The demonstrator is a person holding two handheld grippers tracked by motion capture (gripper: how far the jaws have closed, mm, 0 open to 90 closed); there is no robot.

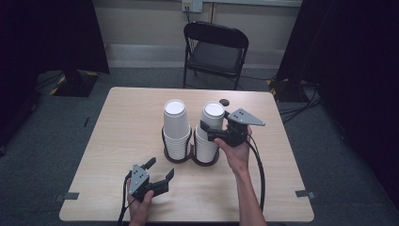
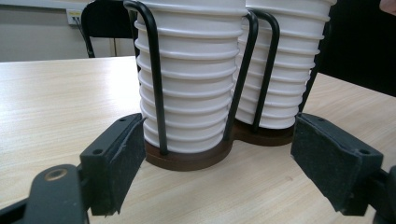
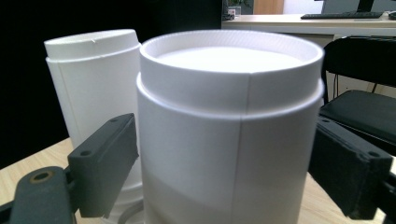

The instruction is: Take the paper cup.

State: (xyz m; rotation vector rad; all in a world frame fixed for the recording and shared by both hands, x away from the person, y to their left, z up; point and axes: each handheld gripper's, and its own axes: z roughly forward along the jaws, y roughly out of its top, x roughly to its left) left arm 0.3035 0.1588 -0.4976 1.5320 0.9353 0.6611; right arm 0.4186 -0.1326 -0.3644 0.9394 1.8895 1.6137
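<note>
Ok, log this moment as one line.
left gripper: open, low before cup rack | right gripper: open, fingers around right cup stack top, no grip

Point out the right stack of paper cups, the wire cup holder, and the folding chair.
right cup stack (image 1: 212, 113), high view, top cup's side
wire cup holder (image 2: 155, 79), left gripper view, black upright wire
folding chair (image 1: 215, 56), high view, seat

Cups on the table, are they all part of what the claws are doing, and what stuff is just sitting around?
Part of the job:
- right cup stack, with the top cup between the right claw pads
- left cup stack
- wire cup holder
- left claw, open, waiting near the holder

Just sitting around:
- black folding chair
- small dark thing on the table
</note>
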